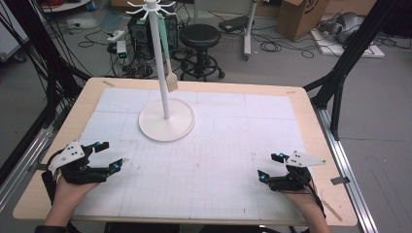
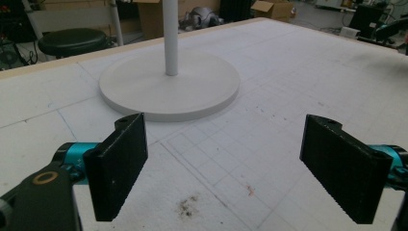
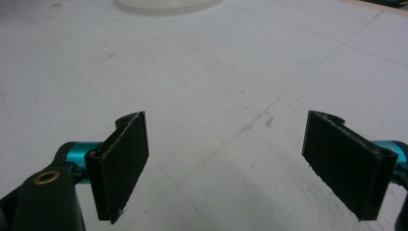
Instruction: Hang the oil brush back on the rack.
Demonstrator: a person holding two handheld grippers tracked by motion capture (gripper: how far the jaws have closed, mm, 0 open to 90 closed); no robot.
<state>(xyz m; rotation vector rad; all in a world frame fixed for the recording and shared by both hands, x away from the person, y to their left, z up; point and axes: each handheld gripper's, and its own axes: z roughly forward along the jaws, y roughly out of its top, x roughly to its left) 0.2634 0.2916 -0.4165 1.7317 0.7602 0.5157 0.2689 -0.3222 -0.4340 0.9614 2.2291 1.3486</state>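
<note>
A white stand point(image 1: 166, 116) is set on the far-left part of the mat point(image 1: 233, 145), its round base flat on the grid and its pole upright, with hooked arms at the top. From one arm a brush point(image 1: 171, 80) with a pale green handle is hung, bristles down, just beside the pole and clear of the base; hanging it this way lets it be kept off the mat and reached from the side. The left gripper point(image 1: 112, 156) is held low over the near-left corner of the mat, jaws wide apart with nothing between them, as is confirmed in the left gripper view, where the base point(image 2: 169, 86) is seen near ahead and a little to the left of the open gap. The right gripper point(image 1: 270, 167) is held low near the near-right corner, jaws also wide and empty, the bare mat point(image 3: 216, 86) lying between them. Both are judged to be resting in a ready posture. The brush is well apart from either gripper, nearer the left one, and higher than both.
</note>
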